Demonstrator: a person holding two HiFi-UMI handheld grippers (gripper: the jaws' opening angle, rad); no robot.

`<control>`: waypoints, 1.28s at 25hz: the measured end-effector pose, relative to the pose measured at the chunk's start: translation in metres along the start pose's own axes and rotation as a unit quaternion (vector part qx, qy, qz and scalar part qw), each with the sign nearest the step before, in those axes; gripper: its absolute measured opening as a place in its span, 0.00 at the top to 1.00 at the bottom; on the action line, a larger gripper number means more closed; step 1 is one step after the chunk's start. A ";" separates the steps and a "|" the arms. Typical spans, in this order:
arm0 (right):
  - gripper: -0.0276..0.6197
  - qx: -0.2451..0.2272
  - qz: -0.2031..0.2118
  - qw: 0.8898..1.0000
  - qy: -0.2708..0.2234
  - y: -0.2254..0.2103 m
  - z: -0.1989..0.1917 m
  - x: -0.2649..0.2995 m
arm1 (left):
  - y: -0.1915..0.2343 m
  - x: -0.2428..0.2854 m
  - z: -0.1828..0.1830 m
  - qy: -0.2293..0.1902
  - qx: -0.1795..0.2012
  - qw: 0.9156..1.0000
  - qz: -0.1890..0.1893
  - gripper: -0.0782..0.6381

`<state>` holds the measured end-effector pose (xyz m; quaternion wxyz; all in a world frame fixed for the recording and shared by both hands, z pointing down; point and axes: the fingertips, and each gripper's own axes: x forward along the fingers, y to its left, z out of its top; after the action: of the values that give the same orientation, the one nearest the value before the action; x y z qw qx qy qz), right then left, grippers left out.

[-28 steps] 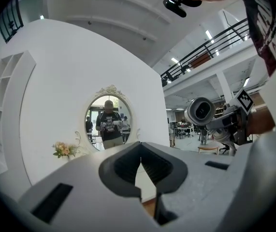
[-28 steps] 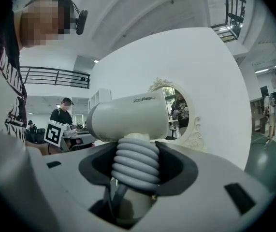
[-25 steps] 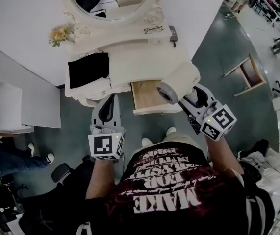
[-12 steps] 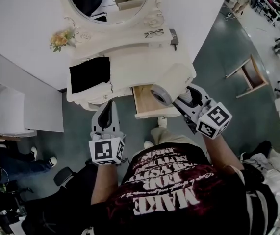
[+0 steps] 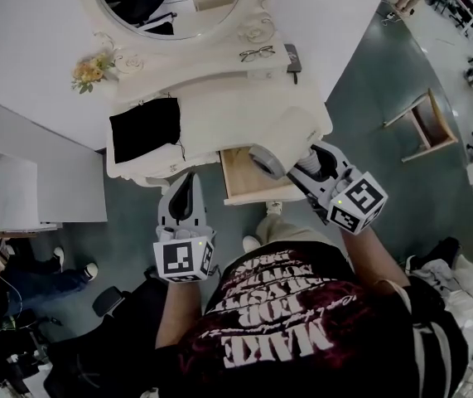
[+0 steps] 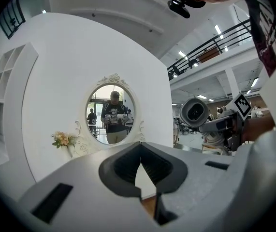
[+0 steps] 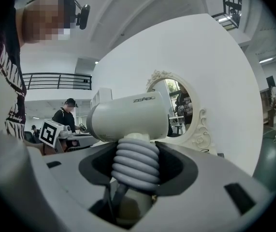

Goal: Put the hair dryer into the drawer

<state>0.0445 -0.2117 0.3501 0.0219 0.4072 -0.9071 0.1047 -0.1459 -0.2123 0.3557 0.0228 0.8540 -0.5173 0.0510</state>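
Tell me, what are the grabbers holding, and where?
The right gripper holds the hair dryer by its ribbed handle. The left gripper holds nothing.

Mock bedroom corner set up inside a big open hall, lab or studio type. Ornate white dressing table (image 5: pixel 219 110) with oval white-framed mirror (image 5: pixel 170 2) backs onto a free-standing white partition wall (image 5: pixel 21 48). Past it: grey-green floor (image 5: pixel 385 98), black mezzanine railing (image 6: pixel 215 42), ceiling strip lights (image 6: pixel 217 30), another person at desks (image 7: pixel 66 115).

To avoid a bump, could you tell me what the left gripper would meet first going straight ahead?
The left gripper would probably meet the dressing table's front edge, just left of the open drawer, though depth is unclear.
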 end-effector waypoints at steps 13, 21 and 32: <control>0.60 0.021 0.021 0.998 0.053 -0.047 -0.040 0.028 | -0.009 0.060 -0.009 0.028 0.010 0.999 -0.011 0.88; 0.60 0.043 0.043 0.993 0.104 -0.064 -0.098 0.054 | -0.002 0.079 -0.015 0.045 0.013 0.999 -0.004 0.88; 0.60 0.067 0.053 0.979 0.187 -0.075 -0.177 0.078 | 0.008 0.075 -0.027 0.063 0.010 0.998 0.011 0.88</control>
<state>0.0399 -0.2804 0.5456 0.1583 0.3319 -0.8984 0.2404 -0.1198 -0.2796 0.3907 0.0465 0.8434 -0.5239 0.1097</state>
